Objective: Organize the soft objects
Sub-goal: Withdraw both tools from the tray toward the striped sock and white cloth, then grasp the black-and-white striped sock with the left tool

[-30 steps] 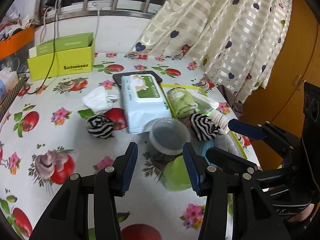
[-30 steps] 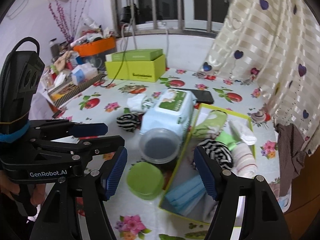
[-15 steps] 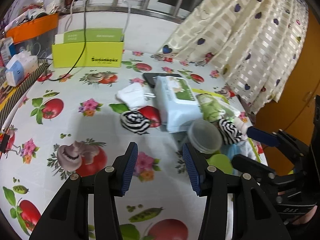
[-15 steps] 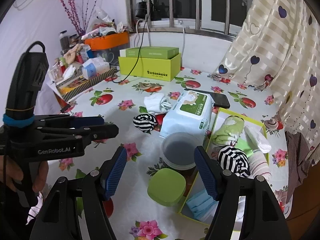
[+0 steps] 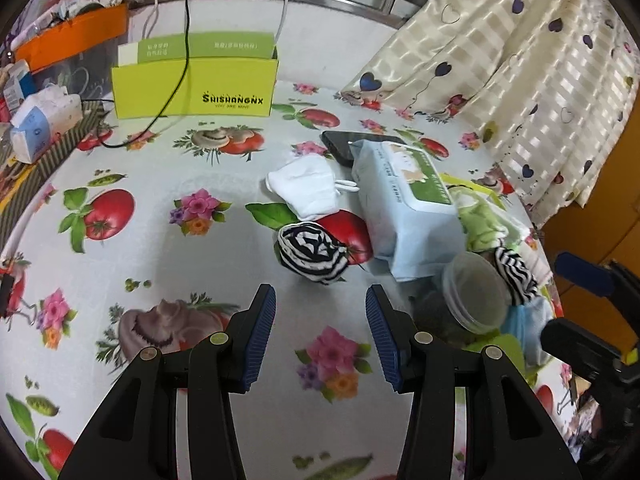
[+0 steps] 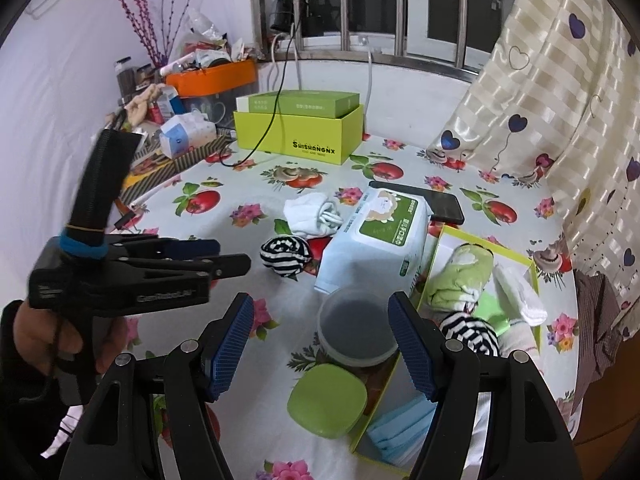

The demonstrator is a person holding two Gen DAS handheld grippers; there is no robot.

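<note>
My left tool (image 5: 320,320) hangs open with nothing between its blue ribbed pads, pointing down at the flower-and-tomato oilcloth counter (image 5: 160,240). Straight ahead of it, just beyond the fingertips and a shade toward the right pad, lies the balled black-and-white striped sock (image 5: 310,254), touching the pale blue wet-wipes pack (image 5: 404,216); the rolled white sock (image 5: 306,190) sits behind it, toward the counter's far edge. The ball has no real long axis (so any approach angle should do, I judge). My right tool (image 6: 320,340) is also open and empty, over the round clear plastic tub (image 6: 356,330), beside the yellow-green open box (image 6: 486,240) of sorted socks by the counter's right edge. The left hand is nearer the striped ball.
</note>
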